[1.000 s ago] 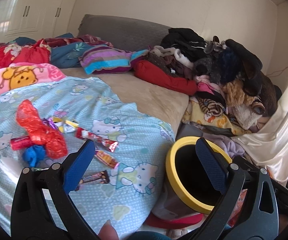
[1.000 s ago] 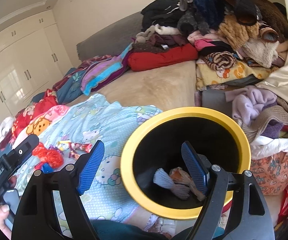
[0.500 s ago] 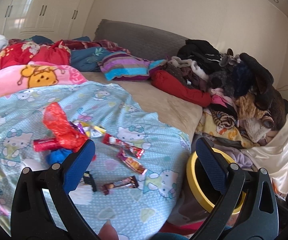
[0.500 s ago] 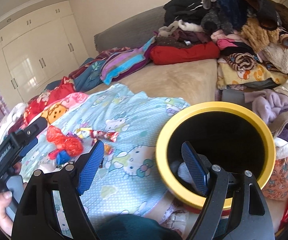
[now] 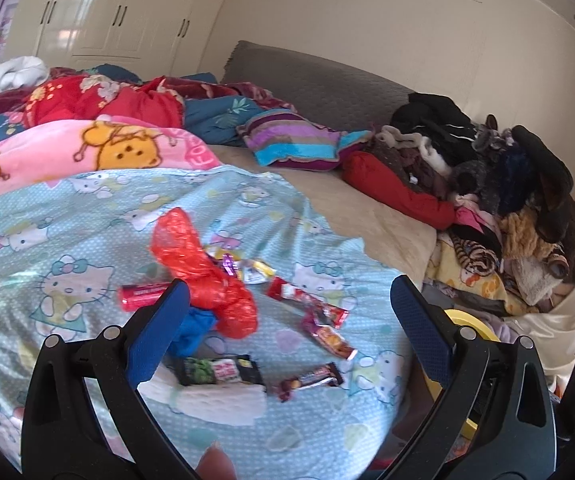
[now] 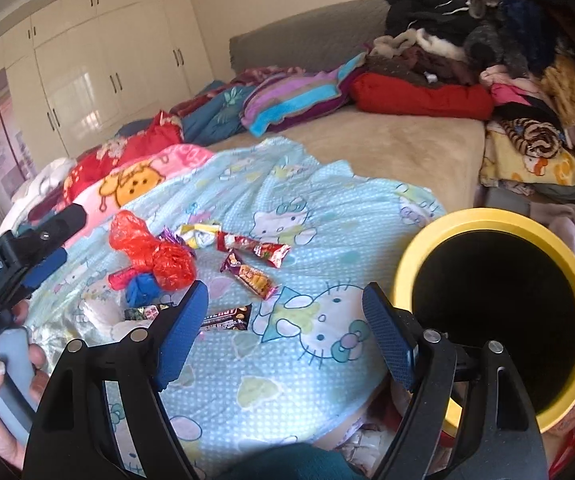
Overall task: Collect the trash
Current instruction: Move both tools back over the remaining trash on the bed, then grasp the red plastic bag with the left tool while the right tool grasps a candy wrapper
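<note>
Wrappers (image 5: 325, 326) and a red bag (image 5: 207, 276) litter my bed's blue sheet (image 5: 67, 240) mid-frame; my left gripper (image 5: 287, 336) and right gripper (image 6: 285, 332) both gape empty, yellow bin (image 6: 499, 304) lower right, clothes pile (image 6: 507, 48) upper right.

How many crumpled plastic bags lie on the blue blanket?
2. The red bag lies among the snack wrappers. The blue bag sits right against it, on the side nearer the camera. Smaller ones may be hidden beneath them.
</note>
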`<action>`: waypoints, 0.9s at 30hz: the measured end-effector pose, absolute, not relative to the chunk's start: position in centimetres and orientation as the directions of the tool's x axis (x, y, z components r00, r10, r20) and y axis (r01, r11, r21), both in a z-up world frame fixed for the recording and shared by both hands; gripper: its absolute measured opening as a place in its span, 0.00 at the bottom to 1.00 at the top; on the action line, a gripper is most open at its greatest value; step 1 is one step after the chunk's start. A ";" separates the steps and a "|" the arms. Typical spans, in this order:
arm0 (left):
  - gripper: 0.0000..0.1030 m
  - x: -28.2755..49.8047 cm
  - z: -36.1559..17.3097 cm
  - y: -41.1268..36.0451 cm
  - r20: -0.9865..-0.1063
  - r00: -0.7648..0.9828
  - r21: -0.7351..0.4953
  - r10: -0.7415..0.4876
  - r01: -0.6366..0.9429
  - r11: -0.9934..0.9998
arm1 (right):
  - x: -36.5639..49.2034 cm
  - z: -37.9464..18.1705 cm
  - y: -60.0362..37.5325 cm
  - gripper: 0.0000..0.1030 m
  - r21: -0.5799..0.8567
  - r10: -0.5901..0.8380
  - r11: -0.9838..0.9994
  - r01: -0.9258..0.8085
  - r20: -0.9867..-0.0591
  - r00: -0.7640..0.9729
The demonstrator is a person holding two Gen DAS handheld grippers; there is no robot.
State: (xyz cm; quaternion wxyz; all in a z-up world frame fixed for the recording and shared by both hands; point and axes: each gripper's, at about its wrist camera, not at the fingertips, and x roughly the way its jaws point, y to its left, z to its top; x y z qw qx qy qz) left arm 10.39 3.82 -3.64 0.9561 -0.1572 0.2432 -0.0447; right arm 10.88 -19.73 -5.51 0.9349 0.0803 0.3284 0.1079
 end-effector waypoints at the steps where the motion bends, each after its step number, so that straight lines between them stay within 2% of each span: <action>1: 0.89 10.6 -3.8 4.2 -0.456 0.876 -0.322 -0.156 0.000 0.947 | 11.4 -5.8 -19.5 0.75 0.223 0.258 0.963 -0.151 -0.604 0.754; 9: 0.89 13.2 -5.0 7.0 -0.491 0.863 -0.315 -0.119 -0.048 0.948 | 15.3 -8.4 -18.2 0.74 0.221 0.256 0.965 -0.144 -0.653 0.713; 18: 0.89 16.8 -6.4 10.1 -0.541 0.836 -0.324 -0.088 -0.111 0.940 | 18.7 -10.6 -16.9 0.65 0.227 0.270 0.962 -0.152 -0.696 0.666; 23: 0.89 18.9 -7.3 11.3 -0.572 0.815 -0.335 -0.091 -0.131 0.933 | 21.0 -12.0 -16.4 0.56 0.253 0.291 0.955 -0.153 -0.723 0.626; 27: 0.89 20.4 -8.2 12.1 -0.601 0.794 -0.338 -0.092 -0.148 0.930 | 22.2 -13.2 -15.8 0.54 0.263 0.305 0.952 -0.158 -0.751 0.586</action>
